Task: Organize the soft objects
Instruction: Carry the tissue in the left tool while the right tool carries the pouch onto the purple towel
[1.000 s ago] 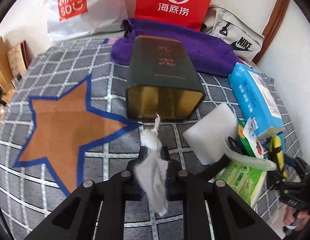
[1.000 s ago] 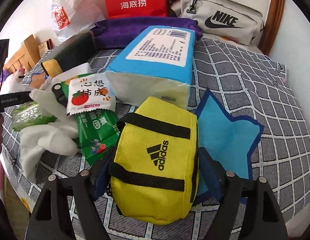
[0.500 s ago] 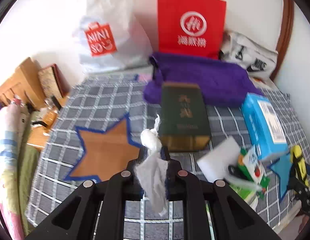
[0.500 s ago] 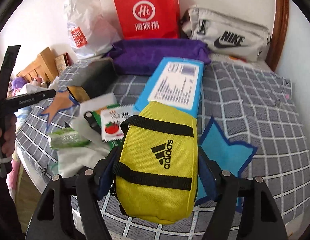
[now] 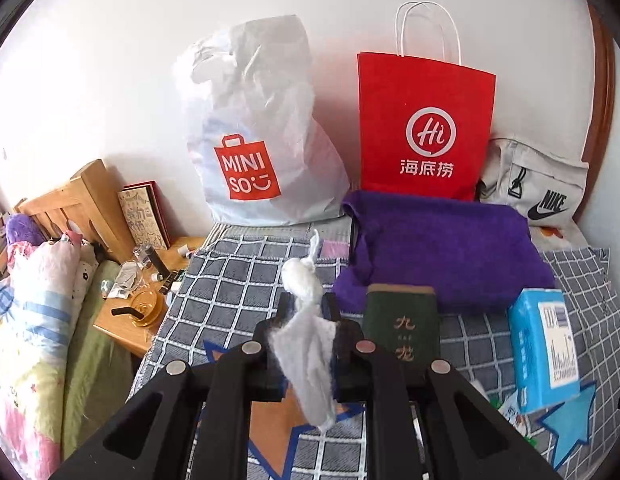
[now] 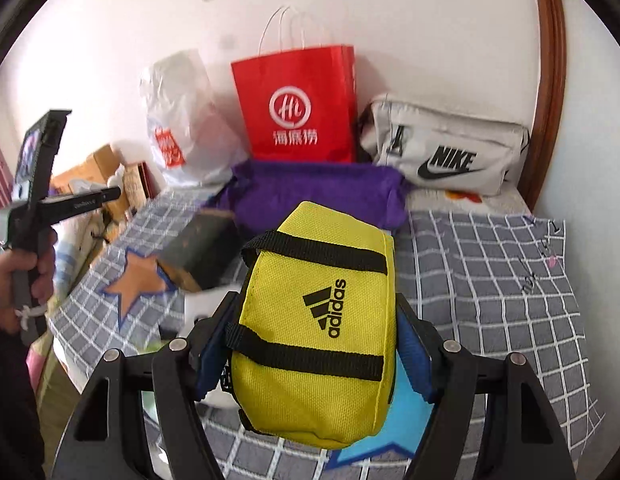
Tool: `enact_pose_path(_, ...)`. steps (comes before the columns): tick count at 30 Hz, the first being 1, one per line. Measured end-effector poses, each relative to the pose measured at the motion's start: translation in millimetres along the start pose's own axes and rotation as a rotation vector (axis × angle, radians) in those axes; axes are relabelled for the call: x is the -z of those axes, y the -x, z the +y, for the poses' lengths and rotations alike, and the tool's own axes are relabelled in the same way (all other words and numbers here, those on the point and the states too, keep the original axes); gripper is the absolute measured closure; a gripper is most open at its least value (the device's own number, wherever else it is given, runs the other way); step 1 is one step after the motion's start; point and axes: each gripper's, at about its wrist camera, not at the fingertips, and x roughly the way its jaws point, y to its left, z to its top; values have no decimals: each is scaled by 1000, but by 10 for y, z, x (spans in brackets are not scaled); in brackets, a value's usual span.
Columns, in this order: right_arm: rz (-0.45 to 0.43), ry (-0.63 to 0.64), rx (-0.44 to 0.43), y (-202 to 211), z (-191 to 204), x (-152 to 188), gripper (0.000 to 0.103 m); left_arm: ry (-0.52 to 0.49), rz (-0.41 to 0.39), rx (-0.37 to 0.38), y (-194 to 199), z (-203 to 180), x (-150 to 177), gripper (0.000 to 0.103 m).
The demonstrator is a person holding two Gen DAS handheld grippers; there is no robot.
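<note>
Both tongs raised w/ tissue (image 5: 306, 344), yellow pouch (image 6: 318, 320), bed further below

Yellow pouch (image 6: 322, 320) with black straps; white tissue (image 5: 306, 344); purple towel (image 5: 442, 248); grey checked bedspread (image 6: 490, 280).

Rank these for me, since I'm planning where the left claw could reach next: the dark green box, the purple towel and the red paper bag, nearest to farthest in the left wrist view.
From the left claw:
1. Dark green box, just right of it.
2. Purple towel, behind the box.
3. Red paper bag, upright against the back wall.
</note>
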Motion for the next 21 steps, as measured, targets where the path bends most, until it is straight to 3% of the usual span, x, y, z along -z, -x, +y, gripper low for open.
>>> enact_pose_path(11, -14, -32, -4, -240, -21, -342, 31, -17, 24, 4, -337, -270, -244, 89)
enact_pose_path(21, 8, -53, -23, -827, -118, -769, 30, -35, 47, -15, -856, -408, -531, 89)
